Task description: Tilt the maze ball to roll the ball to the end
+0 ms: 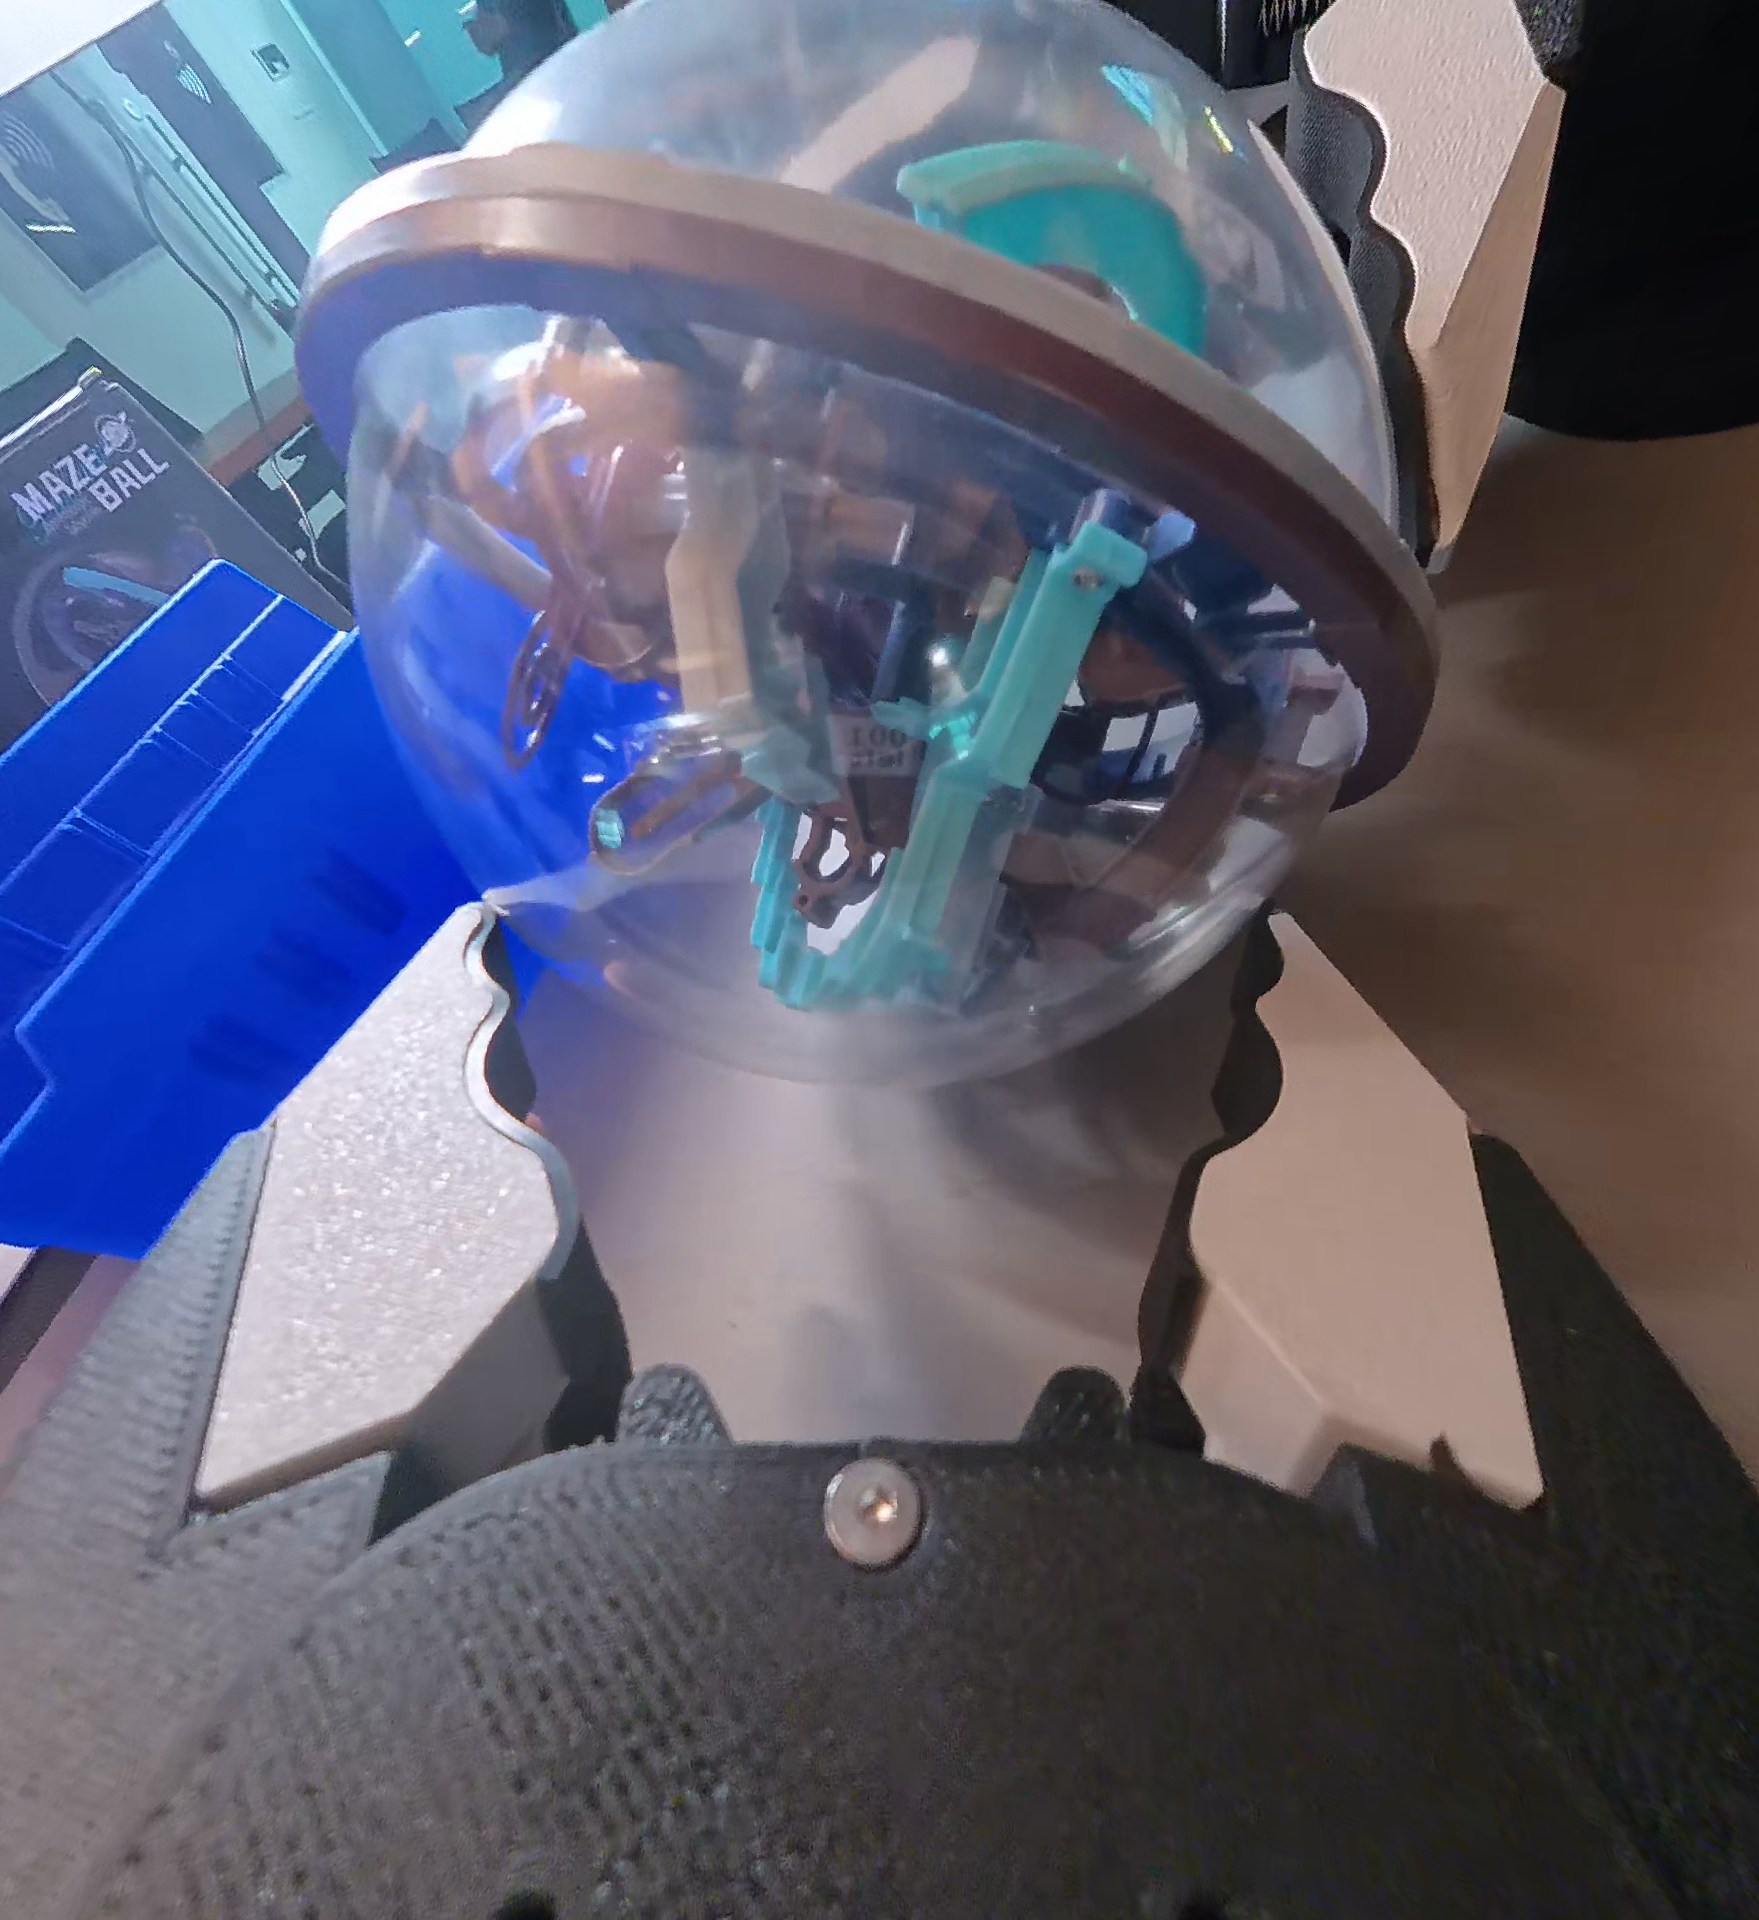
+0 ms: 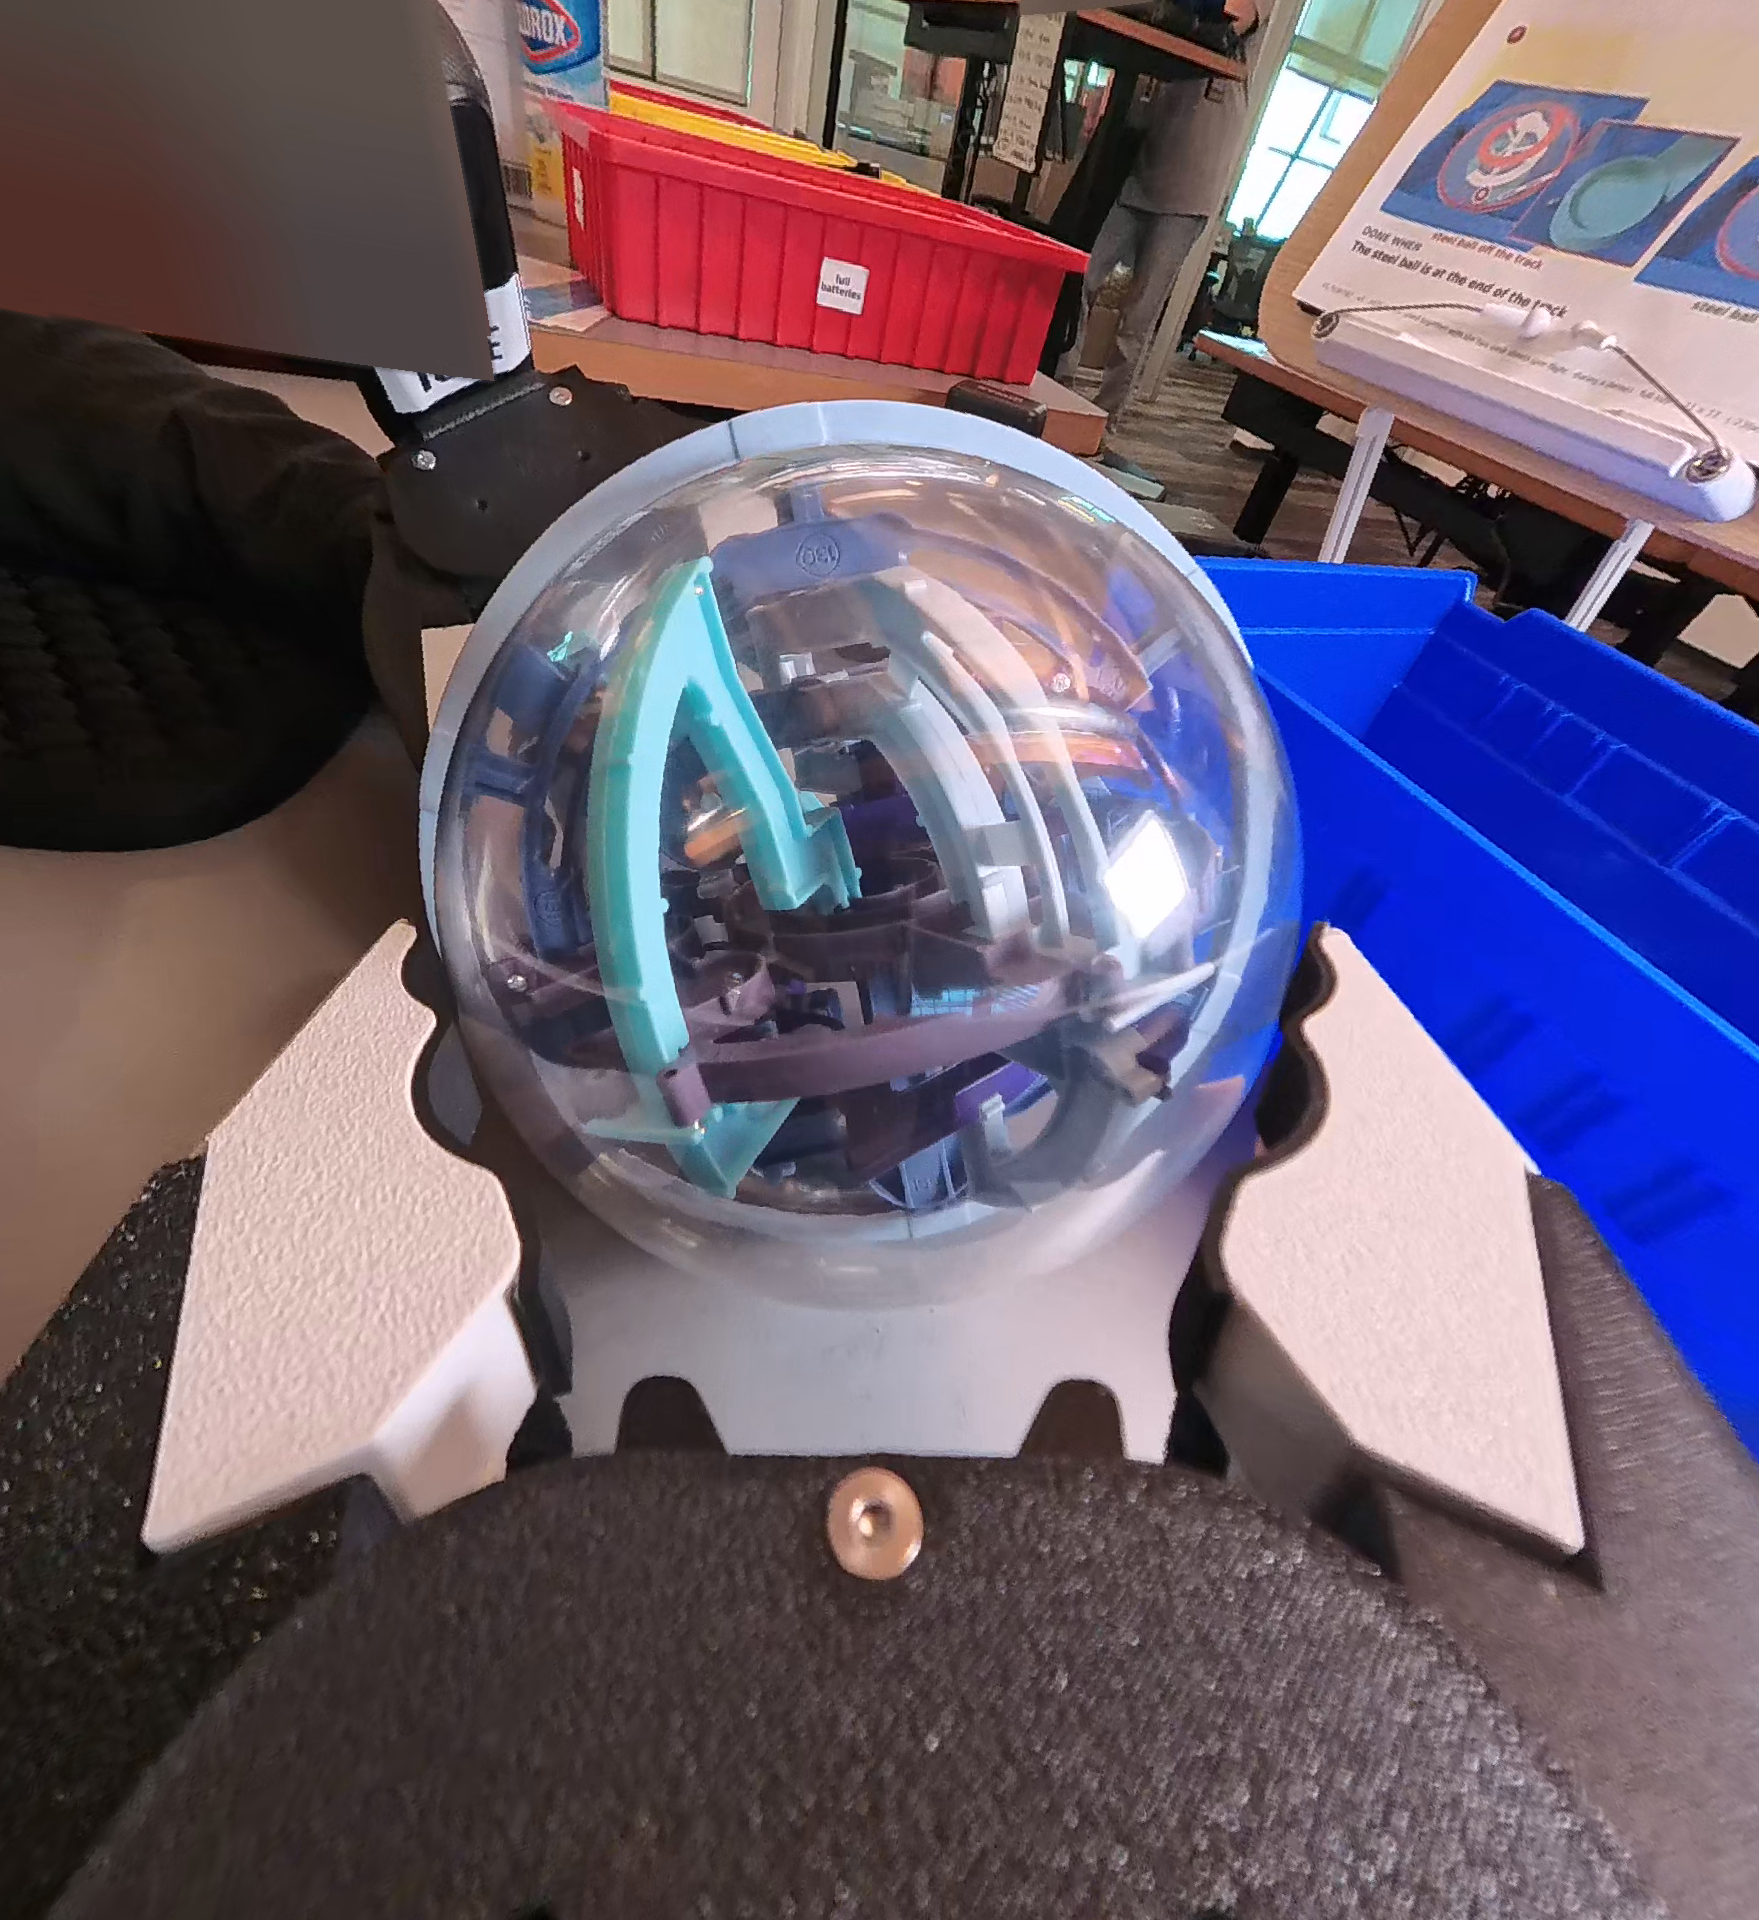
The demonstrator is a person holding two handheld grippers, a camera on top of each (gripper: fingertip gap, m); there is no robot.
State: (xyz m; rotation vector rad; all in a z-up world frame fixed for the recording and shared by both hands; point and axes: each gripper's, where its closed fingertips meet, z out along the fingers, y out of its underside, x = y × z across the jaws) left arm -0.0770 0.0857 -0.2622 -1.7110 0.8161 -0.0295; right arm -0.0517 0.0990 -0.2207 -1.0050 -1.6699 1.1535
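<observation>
Nearest in the left wrist view: left gripper (image 1: 870, 925), spread wide and clamped on the maze ball (image 1: 854, 623), with only the 2 fingertips meeting the lower curve of the clear shell. Sits dead ahead of this gripper, out at the tips rather than deep between the fingers, and appears lifted clear of the counter (image 1: 1633, 831).

Much the same from the right wrist view: right gripper (image 2: 864, 935) opened wide and closed on the same sphere, scalloped inner edges hugging both sides of the lower half. Seated a little deeper here, so probably the firmer of the 2 holds.

No real long axis on a sphere; takes its bearing from the equator ring (image 1: 958, 312) instead. From the left, slants from upper left down to lower right. From the right, shows only as a pale rim around the far outline, so faces that camera nearly flat on.

Inside, on the teal track (image 1: 968, 790), a small shiny bead (image 1: 942, 660), possibly the steel ball; too small to be sure. Cannot tell where the track ends from here.

Judgement: needs both wrists rolling together about the shared centre, since neither gripper stands nearer and each grips from a different side. Risks a slip at the left fingertips if one turns alone.

Farther off: blue bin (image 2: 1581, 831) just beside the sphere, then a red bin (image 2: 802, 239) and an instruction board (image 2: 1581, 208) well behind.
</observation>
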